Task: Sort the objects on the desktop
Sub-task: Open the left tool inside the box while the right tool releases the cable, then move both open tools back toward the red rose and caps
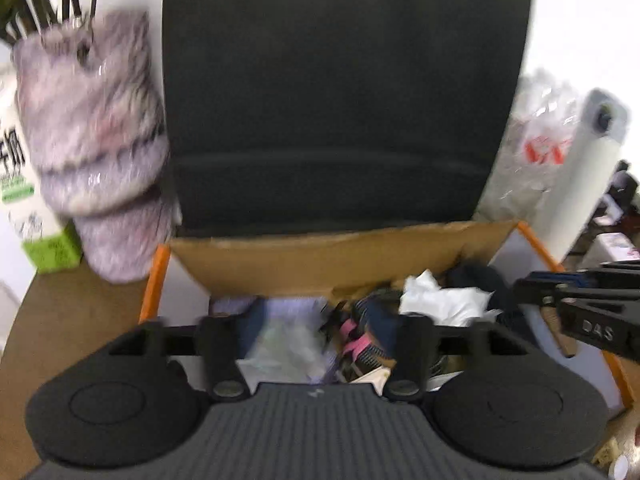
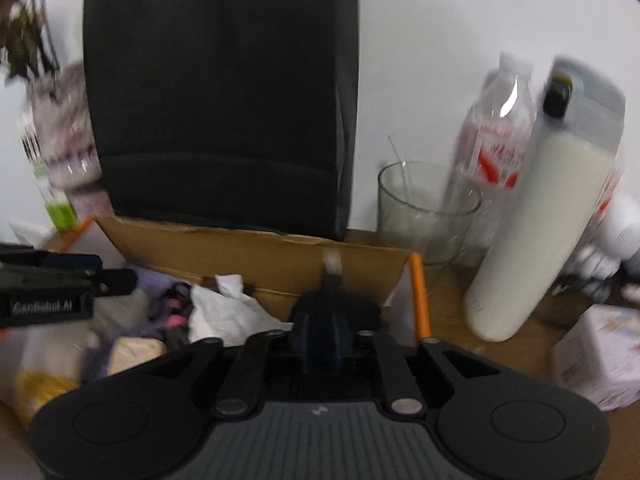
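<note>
hovering over the open cardboard box (image 1: 312, 264), both grippers are kept above the clutter, presumably because the box serves as the collecting place for the sorted desk items. the left gripper (image 1: 316, 320) is seen with its jaws spread wide and nothing between them. the right gripper (image 2: 322, 336) is clenched on a dark blue object (image 2: 332, 320), held near the box's right, orange-edged wall (image 2: 420, 300), apparently so that it can be dropped inside. the object's long axis seems to run away from the camera toward the far wall, though blur leaves this uncertain. crumpled white paper (image 2: 224, 312) and a pink-and-black item (image 1: 356, 340) lie inside the box. a glass (image 2: 424, 208) and a white bottle (image 2: 540, 232) stand to the right, outside it.
</note>
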The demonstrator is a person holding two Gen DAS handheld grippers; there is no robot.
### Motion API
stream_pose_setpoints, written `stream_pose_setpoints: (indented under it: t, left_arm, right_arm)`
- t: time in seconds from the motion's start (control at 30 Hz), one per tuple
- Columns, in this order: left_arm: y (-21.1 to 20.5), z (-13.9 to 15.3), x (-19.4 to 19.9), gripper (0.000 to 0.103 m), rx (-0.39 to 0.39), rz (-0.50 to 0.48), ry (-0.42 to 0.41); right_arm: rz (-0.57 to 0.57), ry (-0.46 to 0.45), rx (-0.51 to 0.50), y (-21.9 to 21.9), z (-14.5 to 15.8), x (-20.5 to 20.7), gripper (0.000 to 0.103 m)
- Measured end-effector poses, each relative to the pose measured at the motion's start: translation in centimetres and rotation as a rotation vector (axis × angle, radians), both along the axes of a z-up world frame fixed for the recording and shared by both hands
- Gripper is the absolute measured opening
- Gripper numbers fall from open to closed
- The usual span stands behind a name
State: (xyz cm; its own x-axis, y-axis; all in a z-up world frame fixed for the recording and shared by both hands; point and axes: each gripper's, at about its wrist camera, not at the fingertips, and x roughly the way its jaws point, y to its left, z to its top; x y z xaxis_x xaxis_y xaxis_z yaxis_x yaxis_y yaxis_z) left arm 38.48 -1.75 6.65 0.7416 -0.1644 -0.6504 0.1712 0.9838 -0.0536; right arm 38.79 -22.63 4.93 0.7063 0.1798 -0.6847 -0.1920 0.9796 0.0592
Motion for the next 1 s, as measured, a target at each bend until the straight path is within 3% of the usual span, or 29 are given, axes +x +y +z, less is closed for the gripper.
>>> stream_pose_setpoints:
  t: [0.03, 0.13, 0.2, 0.27, 0.37, 0.47, 0.57, 0.8, 1.0]
  left_arm:
    - [0.2, 0.4, -0.6, 0.081, -0.012, 0.003, -0.028]
    - [0.4, 1.8, -1.7, 0.082, -0.012, 0.006, -0.037]
    - [0.6, 3.0, -3.1, 0.082, -0.013, 0.052, -0.045]
    - [1.3, 4.4, -5.6, 0.085, -0.042, 0.105, -0.060]
    - [2.0, 6.4, -10.4, 0.100, -0.115, 0.135, -0.094]
    - [1.7, 6.8, -16.3, 0.103, -0.137, 0.104, -0.097]
    - [1.6, 5.5, -23.0, 0.103, -0.168, 0.080, -0.089]
    - [1.1, 1.5, -34.8, 0.103, -0.126, 0.113, -0.119]
    - [0.3, -1.6, -42.4, 0.103, -0.130, 0.056, -0.186]
  right_arm:
    - [0.000, 0.008, 0.028, -0.4, 0.1, 0.0, 0.022]
    - [-0.020, -0.006, 0.039, -1.1, 1.5, -0.9, 0.039]
    - [-0.041, -0.032, 0.027, -1.5, 2.9, -2.0, 0.046]
    - [-0.053, -0.050, 0.033, -2.1, 4.3, -3.7, 0.062]
    - [-0.044, -0.092, 0.023, -2.7, 6.0, -7.7, 0.069]
    - [-0.011, -0.115, 0.037, -2.8, 6.5, -12.6, 0.073]
    - [0.037, -0.143, 0.070, -2.9, 6.0, -18.4, 0.088]
    - [0.026, -0.130, 0.021, -2.4, 1.8, -30.6, 0.088]
    - [-0.019, -0.108, 0.027, -2.3, -1.9, -39.3, 0.088]
